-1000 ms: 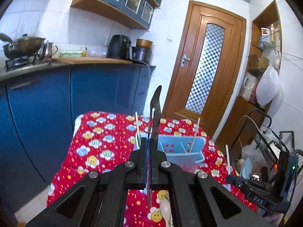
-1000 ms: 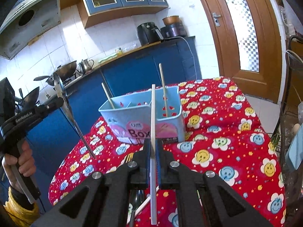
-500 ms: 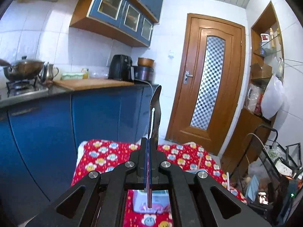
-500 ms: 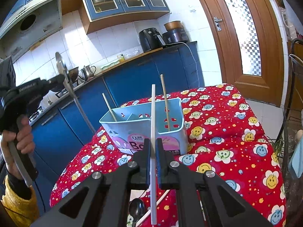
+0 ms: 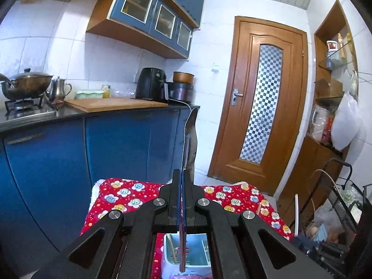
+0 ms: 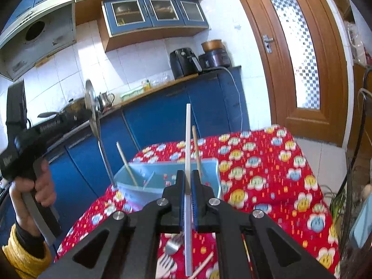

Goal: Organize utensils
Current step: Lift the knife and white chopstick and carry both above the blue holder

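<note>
spoon (image 6: 91,107) raised above the blue box (image 6: 167,181) since a second ago; we hold it upright in the left gripper (image 5: 183,186), jaws closed on its handle, whose tip now hangs at the box's left rim. the right gripper (image 6: 188,183) remains clamped on a white chopstick (image 6: 187,139) nearer us. we judge insertion imminent.

Daylight fills my kitchen, bright on the white tiles (image 5: 58,53). Fisheye bending curves the door (image 5: 260,107) and darkens every corner. My right view blurs toward the tablecloth (image 6: 267,174); the spoon (image 6: 91,109) glints.
</note>
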`<action>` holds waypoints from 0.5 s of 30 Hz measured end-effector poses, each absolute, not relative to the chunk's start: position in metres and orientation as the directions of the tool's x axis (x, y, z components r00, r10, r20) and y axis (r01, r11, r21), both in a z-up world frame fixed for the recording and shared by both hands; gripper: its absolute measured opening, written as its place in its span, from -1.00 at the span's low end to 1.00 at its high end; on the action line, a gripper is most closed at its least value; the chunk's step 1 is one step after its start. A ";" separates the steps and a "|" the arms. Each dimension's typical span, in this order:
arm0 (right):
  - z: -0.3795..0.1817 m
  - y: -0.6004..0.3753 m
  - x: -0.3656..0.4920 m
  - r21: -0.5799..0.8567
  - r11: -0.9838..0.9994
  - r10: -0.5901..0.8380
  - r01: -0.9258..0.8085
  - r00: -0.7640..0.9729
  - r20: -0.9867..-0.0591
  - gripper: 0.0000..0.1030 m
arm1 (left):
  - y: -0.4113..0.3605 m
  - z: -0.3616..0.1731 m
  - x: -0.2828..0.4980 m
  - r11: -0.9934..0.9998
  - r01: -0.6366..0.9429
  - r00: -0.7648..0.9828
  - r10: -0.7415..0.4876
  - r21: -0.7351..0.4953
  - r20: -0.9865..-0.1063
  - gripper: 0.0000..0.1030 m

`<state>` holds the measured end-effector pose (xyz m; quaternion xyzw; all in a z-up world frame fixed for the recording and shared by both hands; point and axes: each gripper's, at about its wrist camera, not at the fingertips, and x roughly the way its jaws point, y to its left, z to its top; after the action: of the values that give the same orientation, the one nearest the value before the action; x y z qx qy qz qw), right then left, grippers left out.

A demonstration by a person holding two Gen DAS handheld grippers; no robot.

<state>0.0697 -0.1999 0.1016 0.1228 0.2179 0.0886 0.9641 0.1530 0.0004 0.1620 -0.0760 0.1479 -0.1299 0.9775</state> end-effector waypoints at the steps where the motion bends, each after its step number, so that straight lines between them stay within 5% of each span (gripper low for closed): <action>1: 0.104 -0.200 0.073 0.271 0.955 0.221 -0.118 0.894 -0.389 -0.87 | 0.001 0.163 0.155 0.954 0.231 0.924 -0.276 -0.189 -0.265 -1.00; 15: 0.110 -0.204 0.125 0.255 0.961 0.177 -0.103 0.941 -0.287 -0.87 | -0.010 0.153 0.176 0.958 0.235 0.929 -0.272 -0.167 -0.252 -1.00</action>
<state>0.1247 -0.2037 0.1103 0.1190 0.1557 0.0716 0.9780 0.1761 -0.0102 0.1528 -0.0670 0.1374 -0.1294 0.9797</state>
